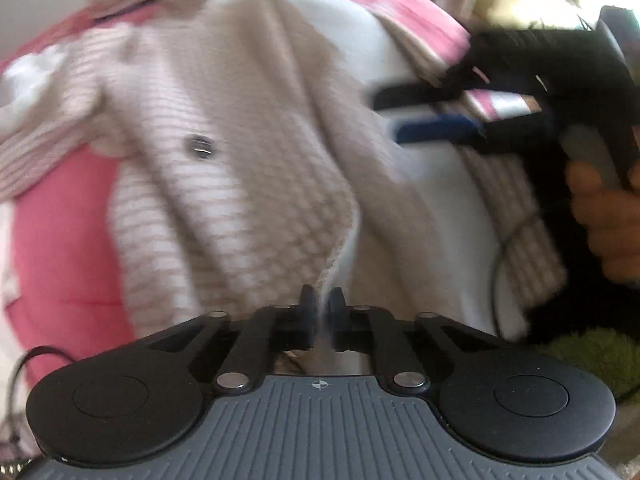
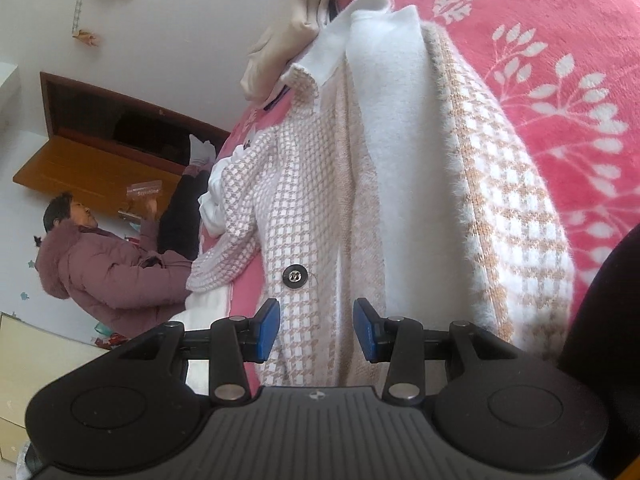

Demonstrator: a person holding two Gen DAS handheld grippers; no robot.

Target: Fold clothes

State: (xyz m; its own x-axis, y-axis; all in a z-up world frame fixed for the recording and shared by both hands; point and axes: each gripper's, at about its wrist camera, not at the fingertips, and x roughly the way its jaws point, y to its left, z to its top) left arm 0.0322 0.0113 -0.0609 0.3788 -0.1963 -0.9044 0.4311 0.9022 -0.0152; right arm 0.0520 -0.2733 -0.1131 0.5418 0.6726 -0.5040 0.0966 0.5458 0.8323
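Observation:
A beige-and-white houndstooth cardigan [image 1: 224, 168] with a white lining and a dark button [image 1: 199, 147] lies spread on a pink blanket. My left gripper [image 1: 322, 304] is shut on the cardigan's front edge, the fabric pinched between its fingers. In the left wrist view, which is blurred by motion, my right gripper [image 1: 424, 114] shows at the right, open over the white lining, with a hand [image 1: 600, 216] on its handle. In the right wrist view the cardigan [image 2: 320, 200] runs up the frame, and my right gripper [image 2: 316, 330] hangs open above it, just below the button [image 2: 294, 277].
The pink blanket [image 2: 560, 112] with a white leaf pattern covers the bed. A cream garment [image 2: 280, 48] lies past the collar. A person in a mauve padded coat [image 2: 112, 264] stands beyond the bed by a wooden door [image 2: 100, 168]. Green fuzzy fabric [image 1: 592, 356] sits at lower right.

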